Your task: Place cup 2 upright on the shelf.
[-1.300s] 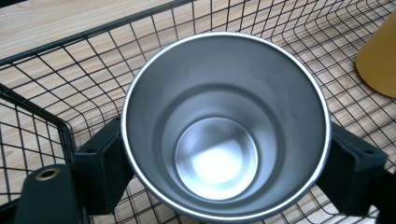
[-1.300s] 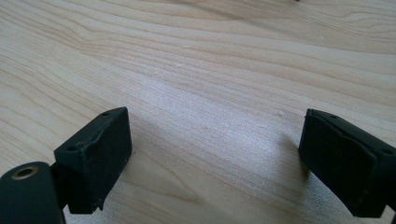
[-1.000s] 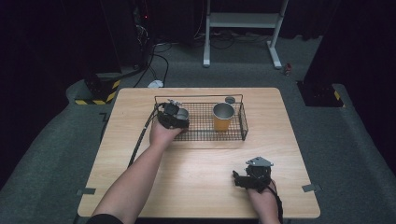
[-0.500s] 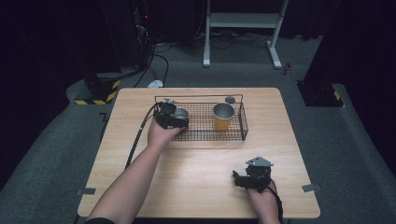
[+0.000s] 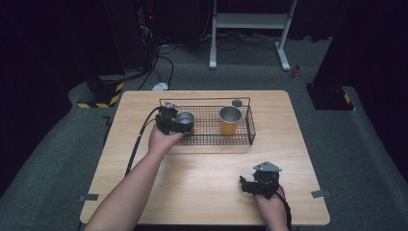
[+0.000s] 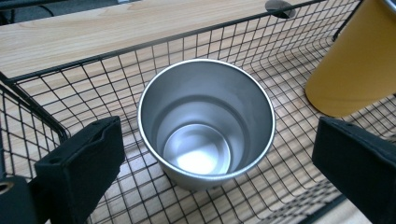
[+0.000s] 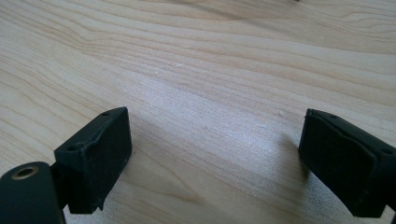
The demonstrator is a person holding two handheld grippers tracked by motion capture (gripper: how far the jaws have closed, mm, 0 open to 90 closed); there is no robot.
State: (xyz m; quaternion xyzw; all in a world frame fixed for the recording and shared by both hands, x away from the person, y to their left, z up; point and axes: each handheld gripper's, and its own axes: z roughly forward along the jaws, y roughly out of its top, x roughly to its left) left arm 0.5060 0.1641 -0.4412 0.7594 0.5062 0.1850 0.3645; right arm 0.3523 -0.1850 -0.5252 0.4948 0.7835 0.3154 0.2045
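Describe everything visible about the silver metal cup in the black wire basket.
The silver metal cup is a plain, handleless steel tumbler, slightly tapered toward its base, brushed inside, empty. It stands upright on the mesh floor at the left end of the black wire basket. The left gripper's jaws, just opened, flank it without touching.

Light wooden bench (image 5: 202,187) standing on grey carpeted floor (image 5: 57,159). A black wire basket (image 5: 250,126) is resting on the bench's far half, its near left corner just beyond the left hand-held gripper (image 5: 177,124). A small dark round object (image 5: 236,103) is lying on the bench top just past the basket's far rim, well away from the right hand-held gripper (image 5: 250,185), which is resting on the near part of the bench with bare wood grain (image 7: 210,84) lying ahead of its wide-set jaws.
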